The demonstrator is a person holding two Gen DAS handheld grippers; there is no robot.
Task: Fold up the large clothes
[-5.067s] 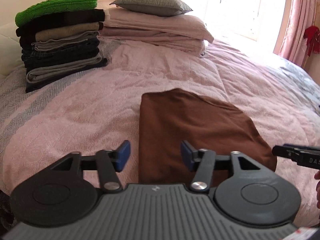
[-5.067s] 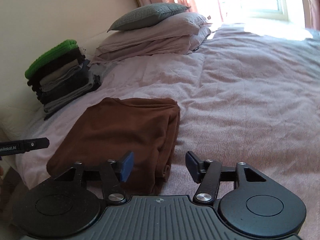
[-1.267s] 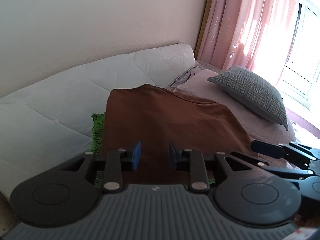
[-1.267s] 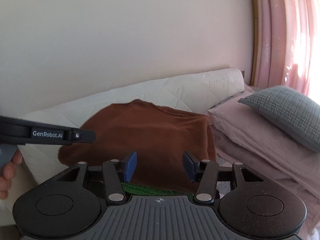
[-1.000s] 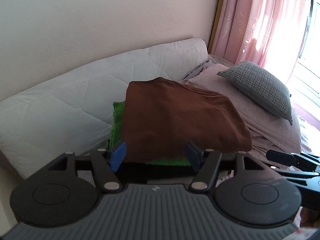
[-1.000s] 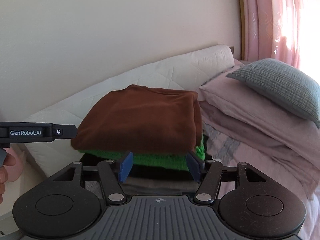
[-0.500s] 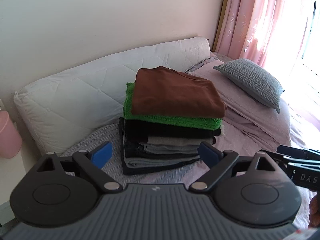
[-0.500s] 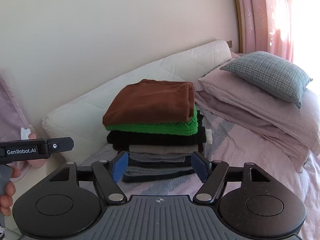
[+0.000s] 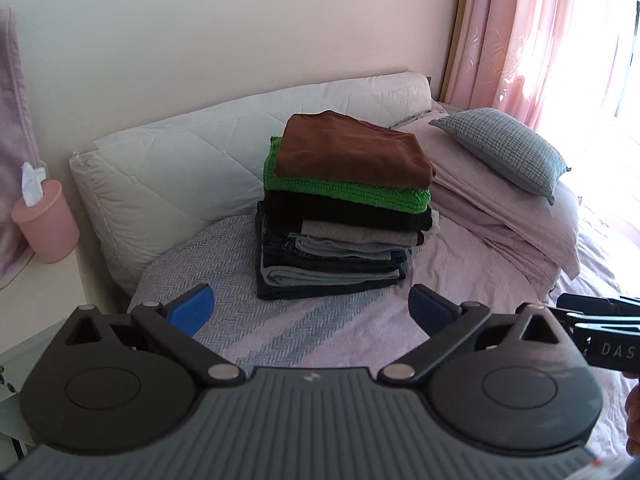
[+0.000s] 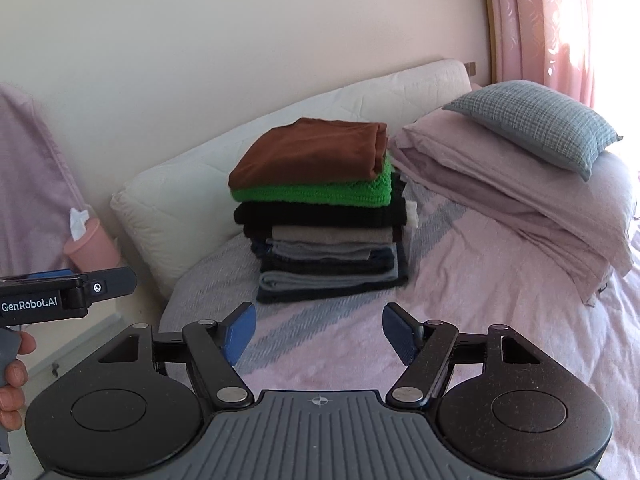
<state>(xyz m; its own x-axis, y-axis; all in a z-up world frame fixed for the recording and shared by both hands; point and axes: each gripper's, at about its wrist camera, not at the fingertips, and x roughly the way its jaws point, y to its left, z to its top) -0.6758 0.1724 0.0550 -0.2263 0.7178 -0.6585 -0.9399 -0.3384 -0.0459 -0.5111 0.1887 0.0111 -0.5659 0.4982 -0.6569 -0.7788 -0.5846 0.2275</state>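
Left claw (image 9: 310, 308) opening, brown garment (image 9: 352, 150) well beyond

**Two printed marks are showing on the grippers**

We are reading "GenRobot.AI" in white letters on the black body of the left gripper (image 10: 68, 298), which is showing at the left edge of the right wrist view. We are also making out the white letters "DAS", cut off by the frame edge, on the side of the right gripper (image 9: 608, 340) in the left wrist view.
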